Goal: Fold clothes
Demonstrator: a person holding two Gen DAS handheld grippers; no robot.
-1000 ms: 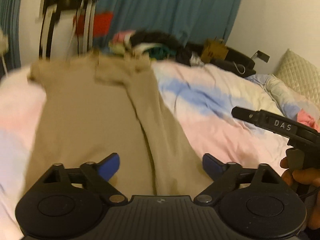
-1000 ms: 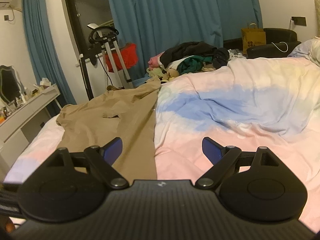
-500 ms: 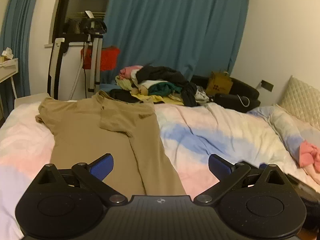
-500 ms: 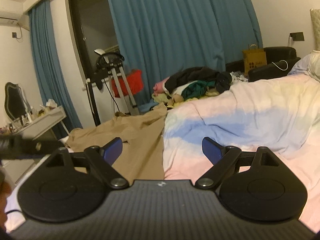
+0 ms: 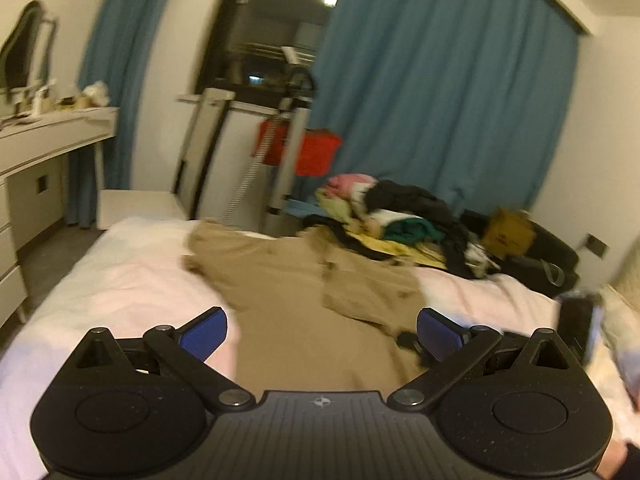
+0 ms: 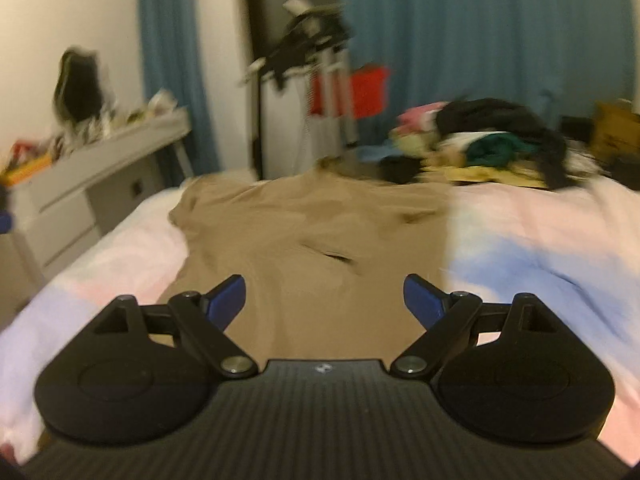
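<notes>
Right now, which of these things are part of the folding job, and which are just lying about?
For the job:
- tan trousers spread on the bed
- left tool, open
- right tool, open
- heap of clothes, probably waiting

Lying about:
- dressing table
- red bag
- paper bag
- curtains

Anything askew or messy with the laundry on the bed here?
The tan trousers lie spread but rumpled, one flap folded over near the waist. An unsorted clothes pile sits heaped at the bed's far edge. Both views are blurred.
</notes>
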